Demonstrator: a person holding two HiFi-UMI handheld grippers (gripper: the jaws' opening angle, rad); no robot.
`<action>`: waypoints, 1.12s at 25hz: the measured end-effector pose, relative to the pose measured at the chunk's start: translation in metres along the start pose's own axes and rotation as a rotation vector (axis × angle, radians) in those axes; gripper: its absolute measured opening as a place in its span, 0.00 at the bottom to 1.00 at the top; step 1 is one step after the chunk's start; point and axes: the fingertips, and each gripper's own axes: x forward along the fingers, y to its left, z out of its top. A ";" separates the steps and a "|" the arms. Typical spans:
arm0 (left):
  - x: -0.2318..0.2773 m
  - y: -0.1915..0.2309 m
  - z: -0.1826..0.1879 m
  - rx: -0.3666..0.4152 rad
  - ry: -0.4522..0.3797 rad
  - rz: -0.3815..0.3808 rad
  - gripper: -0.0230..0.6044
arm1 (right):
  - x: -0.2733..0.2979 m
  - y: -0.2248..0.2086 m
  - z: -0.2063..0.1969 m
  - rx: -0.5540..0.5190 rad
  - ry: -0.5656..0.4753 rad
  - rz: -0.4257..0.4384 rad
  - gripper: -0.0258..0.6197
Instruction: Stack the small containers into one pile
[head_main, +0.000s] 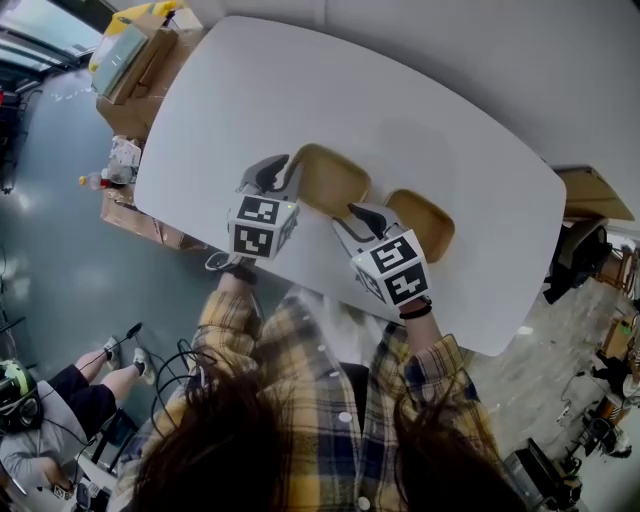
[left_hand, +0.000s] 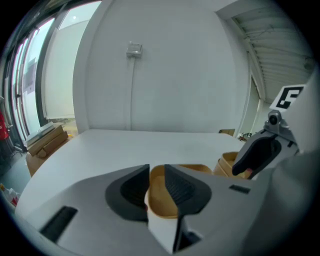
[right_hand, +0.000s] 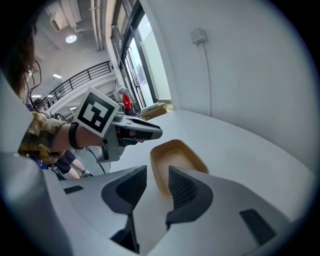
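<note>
Two shallow tan containers sit side by side on the white table (head_main: 230, 100). The left container (head_main: 332, 180) has its near rim between the jaws of my left gripper (head_main: 283, 172); in the left gripper view the jaws of that gripper (left_hand: 156, 172) stand slightly apart around the rim of this container (left_hand: 162, 197), so it is open. My right gripper (head_main: 362, 214) is open between the two containers, its right finger at the left container's edge (right_hand: 175, 157). The right container (head_main: 425, 222) lies untouched and shows partly behind the right gripper (left_hand: 260, 152) in the left gripper view.
Cardboard boxes (head_main: 135, 70) stand off the table's far left corner, more boxes (head_main: 590, 195) at the right. A person (head_main: 45, 410) sits on the floor at lower left. The table's near edge runs just under both grippers.
</note>
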 end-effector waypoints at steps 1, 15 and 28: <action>0.004 0.000 -0.004 -0.004 0.017 -0.009 0.17 | -0.001 0.001 0.001 -0.002 0.000 -0.003 0.25; 0.047 0.008 -0.051 -0.024 0.193 0.027 0.24 | -0.008 0.001 -0.001 -0.014 0.015 -0.026 0.25; 0.056 0.008 -0.068 -0.064 0.274 0.069 0.07 | -0.017 -0.007 -0.011 -0.017 0.014 -0.053 0.24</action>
